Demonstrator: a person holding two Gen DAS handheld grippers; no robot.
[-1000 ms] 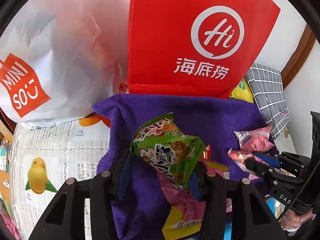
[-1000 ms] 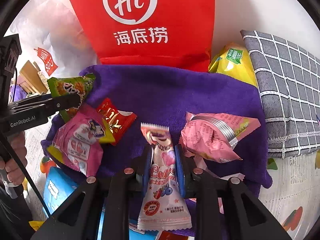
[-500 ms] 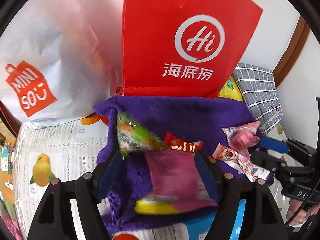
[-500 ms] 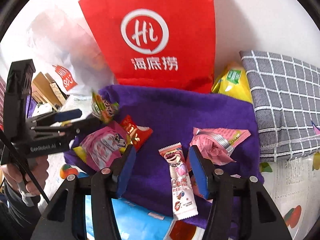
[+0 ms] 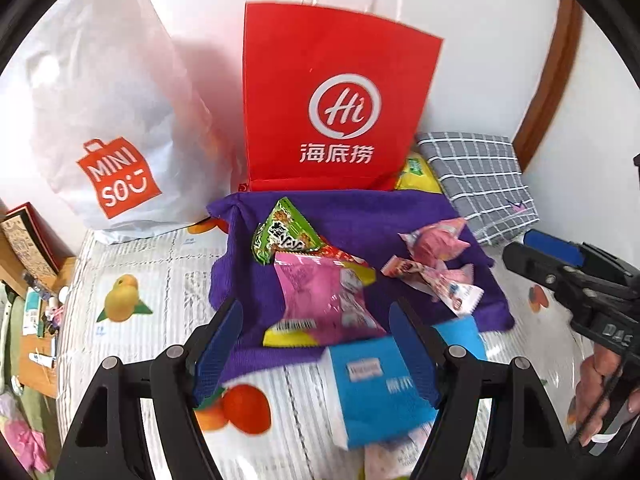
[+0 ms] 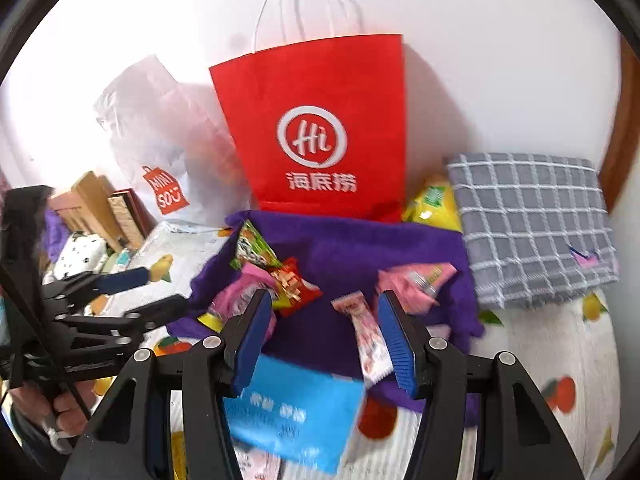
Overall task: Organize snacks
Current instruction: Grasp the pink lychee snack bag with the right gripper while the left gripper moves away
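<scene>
Nearest me, both claws stand apart and empty: the left gripper (image 5: 316, 344) and the right gripper (image 6: 324, 344). Just beyond lies a blue box (image 5: 376, 384), stiff and light. On the purple cloth (image 6: 360, 248) rest the snack packets: pink packet (image 5: 324, 300), green packet (image 5: 284, 232), long wafer wrapper (image 6: 368, 336). I judge them light, crinkly and slippery; grip by the sealed edge. Farthest, the red bag (image 5: 336, 100).
</scene>
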